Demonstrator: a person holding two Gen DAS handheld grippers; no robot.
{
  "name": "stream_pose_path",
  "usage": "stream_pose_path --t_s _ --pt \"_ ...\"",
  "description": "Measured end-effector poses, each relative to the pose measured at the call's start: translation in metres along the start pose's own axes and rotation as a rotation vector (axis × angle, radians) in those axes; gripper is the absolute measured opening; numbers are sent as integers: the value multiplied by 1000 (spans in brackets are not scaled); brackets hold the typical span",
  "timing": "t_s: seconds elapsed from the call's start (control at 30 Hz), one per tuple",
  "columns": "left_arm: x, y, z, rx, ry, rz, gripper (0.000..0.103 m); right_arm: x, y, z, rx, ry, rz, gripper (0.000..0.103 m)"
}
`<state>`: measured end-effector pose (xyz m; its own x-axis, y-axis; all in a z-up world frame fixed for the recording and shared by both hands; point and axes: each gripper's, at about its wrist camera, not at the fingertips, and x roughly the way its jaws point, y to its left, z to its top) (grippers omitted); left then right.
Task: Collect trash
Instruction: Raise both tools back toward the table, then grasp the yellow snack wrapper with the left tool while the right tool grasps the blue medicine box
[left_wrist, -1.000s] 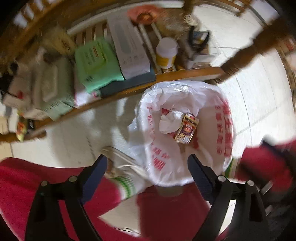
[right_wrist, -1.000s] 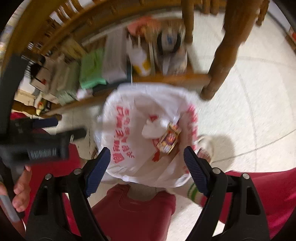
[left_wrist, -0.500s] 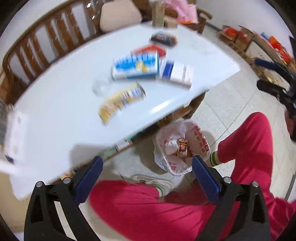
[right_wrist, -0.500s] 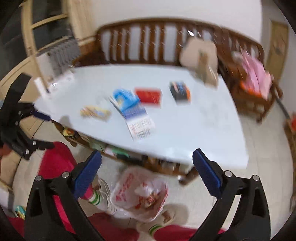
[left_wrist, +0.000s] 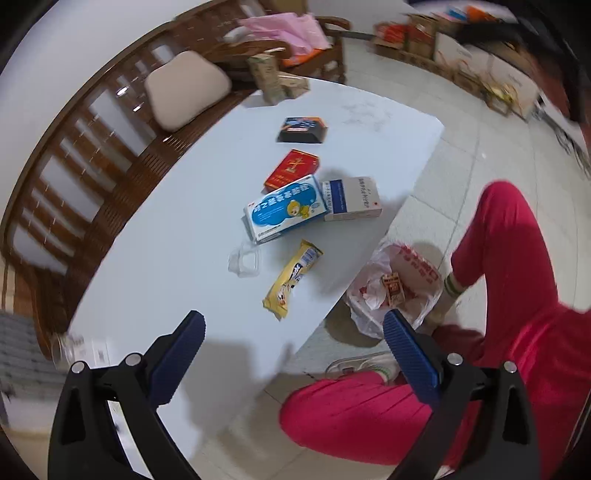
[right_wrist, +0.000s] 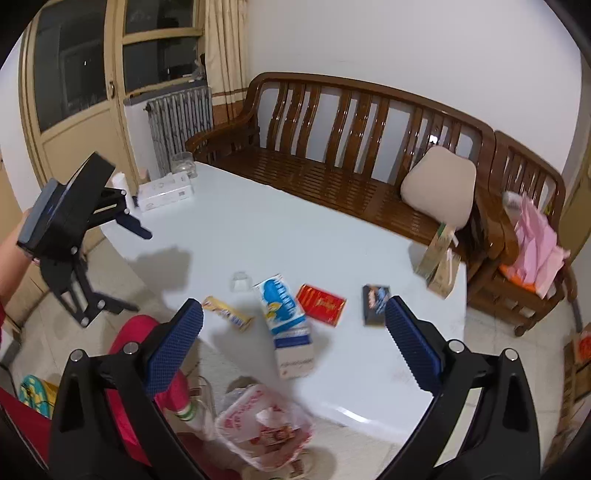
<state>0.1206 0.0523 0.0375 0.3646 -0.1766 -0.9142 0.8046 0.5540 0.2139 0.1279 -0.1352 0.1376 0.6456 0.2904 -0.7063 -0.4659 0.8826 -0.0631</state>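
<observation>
Left tool (left_wrist: 293, 341) and right tool (right_wrist: 294, 325): both w/ jaws wide apart, nothing between the pads; over the last second both sets of jaws have just been opening, and both are empty. Left tool also seen from the right wrist view at far left, gripped by a hand (right_wrist: 16, 254) above the table edge. White table (left_wrist: 177, 229) carries 6 loose items in a loose row: yellow wrapper (left_wrist: 291, 280), clear cup (left_wrist: 244, 260), blue box (left_wrist: 286, 208), white box (left_wrist: 351, 199) touching the blue box on its side, red box (left_wrist: 291, 169) just beyond, black pack (left_wrist: 302, 129) farther on. A carton (right_wrist: 437, 258) stands upright near the far table corner; a flat white carton (right_wrist: 166, 192) and a glass jar (right_wrist: 183, 164) sit at the opposite corner, by the radiator (right_wrist: 181, 118). Trash bag (right_wrist: 264, 424): white w/ red print, open, on the floor just beside the table's near edge, between the person's feet; holds crumpled tissue and 1 small printed pack. Person's legs (left_wrist: 509, 258) in red trousers flank the bag. Wooden bench (right_wrist: 332, 155) runs behind the table w/ a beige cushion (right_wrist: 439, 184); pink bags (right_wrist: 535, 236) lie on the adjoining chair.
</observation>
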Motion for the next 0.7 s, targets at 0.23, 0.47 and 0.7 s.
stream_pose_path --t_s 0.23,0.47,0.7 --pt "30 1 11 107 41 -71 94 35 -12 31 -24 46 21 96" --pt "71 11 17 98 76 -158 94 89 -2 31 -86 144 61 96" --pt "108 15 16 102 117 -212 94 140 11 19 -159 249 120 96"
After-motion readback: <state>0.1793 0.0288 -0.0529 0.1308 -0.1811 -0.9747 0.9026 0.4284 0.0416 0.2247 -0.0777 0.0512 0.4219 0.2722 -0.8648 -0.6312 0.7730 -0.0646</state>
